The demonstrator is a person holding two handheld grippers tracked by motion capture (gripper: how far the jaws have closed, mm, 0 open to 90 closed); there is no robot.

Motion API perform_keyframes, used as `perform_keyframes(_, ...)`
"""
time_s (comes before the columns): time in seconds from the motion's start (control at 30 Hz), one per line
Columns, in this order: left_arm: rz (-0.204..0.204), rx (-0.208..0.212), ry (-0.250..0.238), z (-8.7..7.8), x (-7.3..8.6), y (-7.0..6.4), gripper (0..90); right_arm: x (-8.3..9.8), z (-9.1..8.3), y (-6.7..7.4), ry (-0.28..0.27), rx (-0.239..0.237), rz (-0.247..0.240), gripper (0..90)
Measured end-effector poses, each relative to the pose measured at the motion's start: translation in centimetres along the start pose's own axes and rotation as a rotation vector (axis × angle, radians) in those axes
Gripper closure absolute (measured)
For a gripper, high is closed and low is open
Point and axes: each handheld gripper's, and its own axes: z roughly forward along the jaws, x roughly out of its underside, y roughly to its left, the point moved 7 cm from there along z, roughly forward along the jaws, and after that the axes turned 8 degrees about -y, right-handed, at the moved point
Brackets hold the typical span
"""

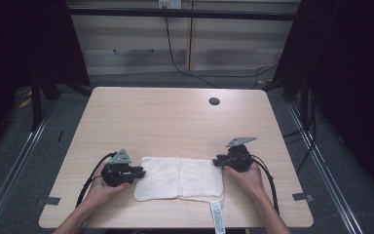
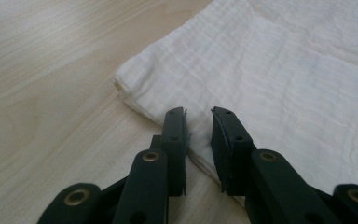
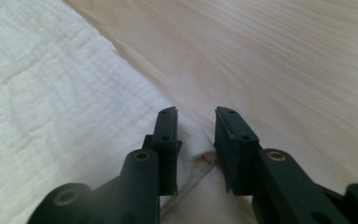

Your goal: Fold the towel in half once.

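Observation:
A white folded cloth (image 1: 180,178) lies flat near the table's front edge, with a label tag (image 1: 217,214) hanging off its front right corner. My left gripper (image 1: 140,171) sits at the cloth's left edge. In the left gripper view its jaws (image 2: 199,114) stand apart, and the cloth's (image 2: 270,79) hem runs through the gap without being pinched. My right gripper (image 1: 217,161) rests at the far right corner. In the right gripper view its jaws (image 3: 196,114) are apart, with the cloth's (image 3: 51,102) corner lying loose between them.
The light wooden table (image 1: 175,117) has a dark round cable hole (image 1: 214,101) near its back right. Both forearms come in from the front edge. Dark curtains and cabinets stand beyond the table, and cables lie on the floor.

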Motion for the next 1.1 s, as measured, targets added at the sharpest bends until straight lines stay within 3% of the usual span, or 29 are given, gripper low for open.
perform_keyframes(0.1, -0.012, 0.005, 0.002, 0.0, 0.0, 0.1, 74.3, 0.1, 0.0, 0.0, 0.008, -0.014, -0.007, 81.7)
perform_keyframes(0.17, -0.002, -0.017, 0.011, -0.1, -0.1, 0.2, 69.5, 0.1, 0.0, 0.1, 0.008, -0.021, 0.004, 86.5)
perform_keyframes(0.2, -0.022, 0.003, 0.002, -0.1, -0.2, 0.1, 66.7, 0.0, 0.1, 0.1, 0.002, -0.025, 0.006, 87.6)
perform_keyframes(0.23, -0.029, 0.013, -0.007, -0.2, -0.4, 0.1, 63.9, 0.0, 0.1, 0.1, 0.013, -0.013, -0.003, 87.9)
perform_keyframes(0.33, -0.032, -0.011, -0.043, -0.5, -1.8, 0.7, 60.4, -0.2, 0.4, 0.1, 0.003, -0.022, -0.001, 88.1)
perform_keyframes(0.37, -0.054, -0.011, -0.063, -0.6, -2.6, 1.0, 60.3, -0.2, 0.4, 0.1, 0.006, -0.019, 0.003, 88.2)
perform_keyframes(0.43, -0.045, -0.049, -0.086, -0.6, -3.4, 1.5, 59.8, -0.2, 0.4, 0.2, 0.005, -0.022, 0.010, 88.1)
perform_keyframes(0.53, -0.046, -0.054, -0.091, 0.2, -4.5, 2.1, 60.6, -0.2, 0.5, 0.2, 0.003, -0.022, 0.009, 88.2)
perform_keyframes(0.57, -0.064, -0.044, -0.086, 0.5, -4.6, 2.3, 60.6, -0.2, 0.5, 0.2, 0.000, -0.022, 0.006, 88.1)
perform_keyframes(0.73, -0.070, -0.066, -0.051, 2.1, -3.9, 2.9, 59.1, -0.2, 0.5, 0.1, 0.000, -0.020, 0.005, 88.1)
perform_keyframes(0.8, -0.064, -0.069, -0.012, 2.4, -3.3, 2.8, 54.9, -0.2, 0.5, 0.1, -0.002, -0.023, 0.005, 88.1)
perform_keyframes(1.0, -0.064, -0.107, 0.001, 2.4, -2.8, 3.8, 50.8, -0.2, 0.6, 0.3, -0.001, -0.021, -0.011, 88.1)
perform_keyframes(1.1, -0.062, -0.098, 0.007, 2.5, -2.5, 4.0, 51.8, -0.3, 0.6, 0.3, -0.001, -0.022, -0.009, 88.0)
